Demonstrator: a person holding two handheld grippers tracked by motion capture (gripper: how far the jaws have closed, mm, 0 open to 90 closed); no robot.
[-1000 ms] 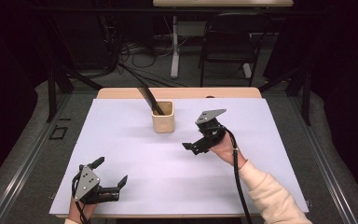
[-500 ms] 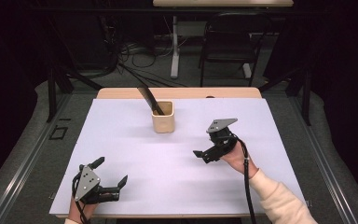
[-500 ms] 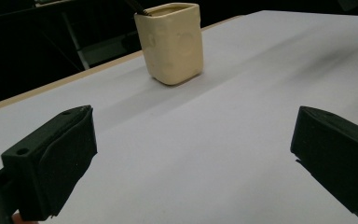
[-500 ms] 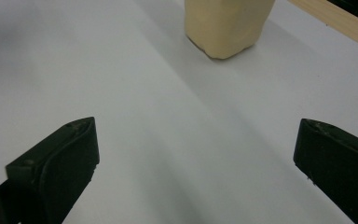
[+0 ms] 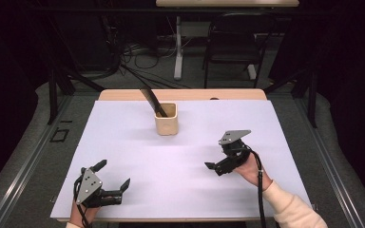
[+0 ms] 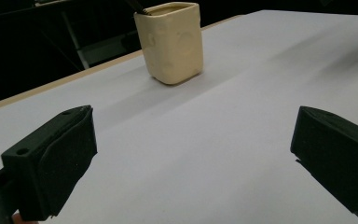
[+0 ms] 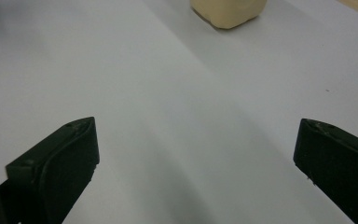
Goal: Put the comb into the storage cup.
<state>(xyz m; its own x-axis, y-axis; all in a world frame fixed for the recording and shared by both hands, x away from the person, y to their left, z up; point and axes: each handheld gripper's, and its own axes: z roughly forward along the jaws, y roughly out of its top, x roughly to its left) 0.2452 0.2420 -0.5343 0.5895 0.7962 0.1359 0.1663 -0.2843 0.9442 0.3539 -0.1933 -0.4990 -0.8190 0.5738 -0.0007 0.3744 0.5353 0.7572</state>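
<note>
1. Since a second ago, the right gripper (image 5: 215,167) has drawn back from a spot just right of the cup toward the near right part of the counter, and it now sits lower and farther from the cup.
2. Its jaws stand wide apart with nothing between them; in the right gripper view they frame bare white surface, with the base of the cup (image 7: 228,11) at the far edge.
3. The person's right hand (image 5: 251,167) holds this gripper, its cable trailing back along a light sleeve (image 5: 292,211).
4. The left gripper (image 5: 113,176) has not moved; it rests at the near left corner of the counter (image 5: 138,142), jaws also spread wide and holding nothing.
5. In the left gripper view the open jaws point toward the cup (image 6: 171,43), which stands well beyond them.
6. The cream cup (image 5: 166,119) stands upright at the far middle of the counter, well apart from both grippers.
7. A dark utensil (image 5: 152,101) stands in the cup, leaning out toward the far left.
8. Beyond the counter, a dark chair (image 5: 232,45) and loose cables (image 5: 138,61) lie on the floor.
</note>
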